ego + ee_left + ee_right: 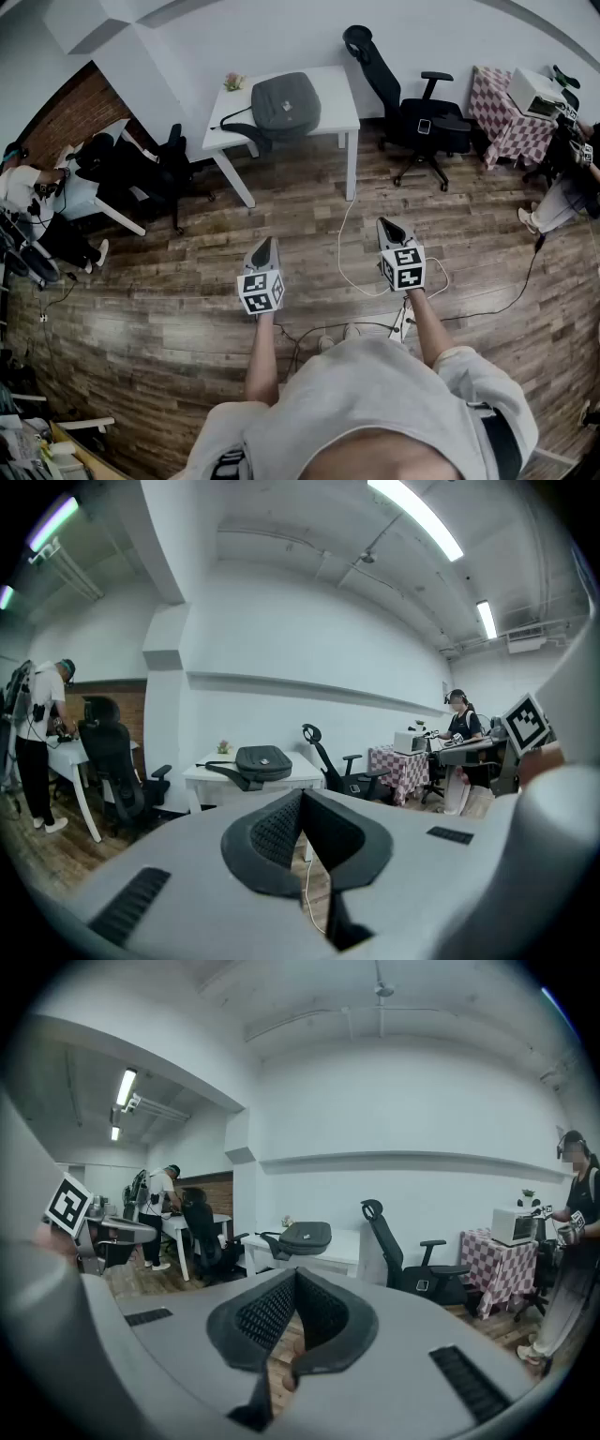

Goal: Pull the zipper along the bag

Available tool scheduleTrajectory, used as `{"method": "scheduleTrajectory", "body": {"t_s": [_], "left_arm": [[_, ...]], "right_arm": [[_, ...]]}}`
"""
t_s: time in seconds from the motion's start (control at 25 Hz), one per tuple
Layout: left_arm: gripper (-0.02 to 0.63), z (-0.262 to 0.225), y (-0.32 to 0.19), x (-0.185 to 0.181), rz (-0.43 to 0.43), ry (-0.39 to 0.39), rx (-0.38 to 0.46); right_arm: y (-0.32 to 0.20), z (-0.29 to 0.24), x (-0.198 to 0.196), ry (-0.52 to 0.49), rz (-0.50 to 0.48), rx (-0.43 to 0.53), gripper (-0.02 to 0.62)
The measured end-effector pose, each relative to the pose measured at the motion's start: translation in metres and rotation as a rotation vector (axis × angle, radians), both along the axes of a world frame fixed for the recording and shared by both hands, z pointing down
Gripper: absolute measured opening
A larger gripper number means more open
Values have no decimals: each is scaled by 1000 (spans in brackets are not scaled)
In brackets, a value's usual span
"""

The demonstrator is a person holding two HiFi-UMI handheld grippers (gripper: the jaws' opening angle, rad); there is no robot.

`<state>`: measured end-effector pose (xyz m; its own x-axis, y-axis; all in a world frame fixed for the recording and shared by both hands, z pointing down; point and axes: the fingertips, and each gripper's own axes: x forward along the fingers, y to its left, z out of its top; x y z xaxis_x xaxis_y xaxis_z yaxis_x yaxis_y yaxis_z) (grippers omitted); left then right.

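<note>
A dark grey bag (284,103) lies flat on a white table (333,84) by the far wall, its strap hanging over the left edge. The bag (262,760) also shows small ahead in the left gripper view, and the bag (307,1235) in the right gripper view. Both grippers are held over the wooden floor, well short of the table. My left gripper (266,246) is shut with nothing in it, tips touching. The right gripper (387,226) is shut and empty too. The bag's zipper is too small to make out.
A black office chair (412,112) stands right of the table, with a checkered-cloth table (502,117) beyond it. Another black chair (155,173) and a white desk are at the left, a person beside them. A white cable (342,248) trails across the floor. A person stands at the far right.
</note>
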<state>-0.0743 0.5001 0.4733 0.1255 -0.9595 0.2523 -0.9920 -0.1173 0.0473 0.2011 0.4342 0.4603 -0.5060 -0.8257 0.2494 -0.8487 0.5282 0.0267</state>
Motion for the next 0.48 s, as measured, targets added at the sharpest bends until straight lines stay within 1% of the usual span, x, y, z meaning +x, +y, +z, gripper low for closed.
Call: {"method": "scheduleTrajectory", "body": {"t_s": [0.32,0.48], "left_arm": [[26,2,-8,9,1,0,0],[26,4,-17,12,-3,-1,-4]], "right_arm": [[-7,3,7,9,-8,-3,14],[-16,3,10,-15,-5,-2,14]]}}
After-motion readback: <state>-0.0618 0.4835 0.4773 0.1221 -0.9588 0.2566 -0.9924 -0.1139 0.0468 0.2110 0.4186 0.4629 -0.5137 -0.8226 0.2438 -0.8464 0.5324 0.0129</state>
